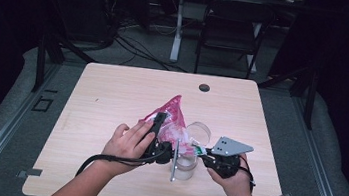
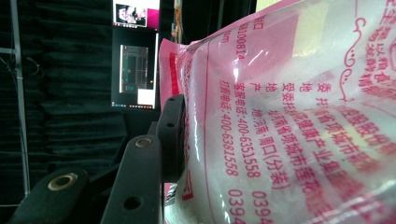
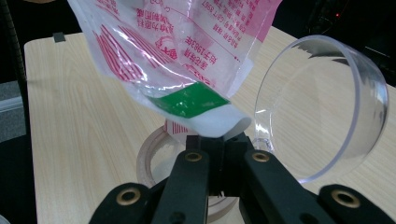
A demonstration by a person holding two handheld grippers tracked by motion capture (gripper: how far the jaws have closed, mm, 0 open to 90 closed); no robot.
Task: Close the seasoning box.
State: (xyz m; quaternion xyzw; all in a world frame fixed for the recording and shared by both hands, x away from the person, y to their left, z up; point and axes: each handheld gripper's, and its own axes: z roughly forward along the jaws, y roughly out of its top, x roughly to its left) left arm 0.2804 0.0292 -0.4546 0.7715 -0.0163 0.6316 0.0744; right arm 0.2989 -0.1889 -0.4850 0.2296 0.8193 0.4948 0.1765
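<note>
A pink and clear plastic bag [image 1: 173, 115] printed with red text, with white powder inside, is held up over the middle of the table. My left gripper [image 1: 160, 121] is shut on the bag's body; in the left gripper view one black pad [image 2: 172, 135] presses into the bag [image 2: 289, 116], and the other jaw is hidden behind it. My right gripper [image 1: 200, 151] is shut on the bag's lower corner [image 3: 210, 116], just under a green patch, with both jaws together [image 3: 217, 142]. A clear glass mug [image 1: 199, 130] [image 3: 322, 107] stands right beside that corner.
A second round clear container [image 1: 185, 167] with a pale rim [image 3: 147, 163] sits on the table [image 1: 111, 100] below the right gripper. A dark round grommet [image 1: 204, 87] is near the far edge. A folding chair [image 1: 231, 29] and cables lie beyond the table.
</note>
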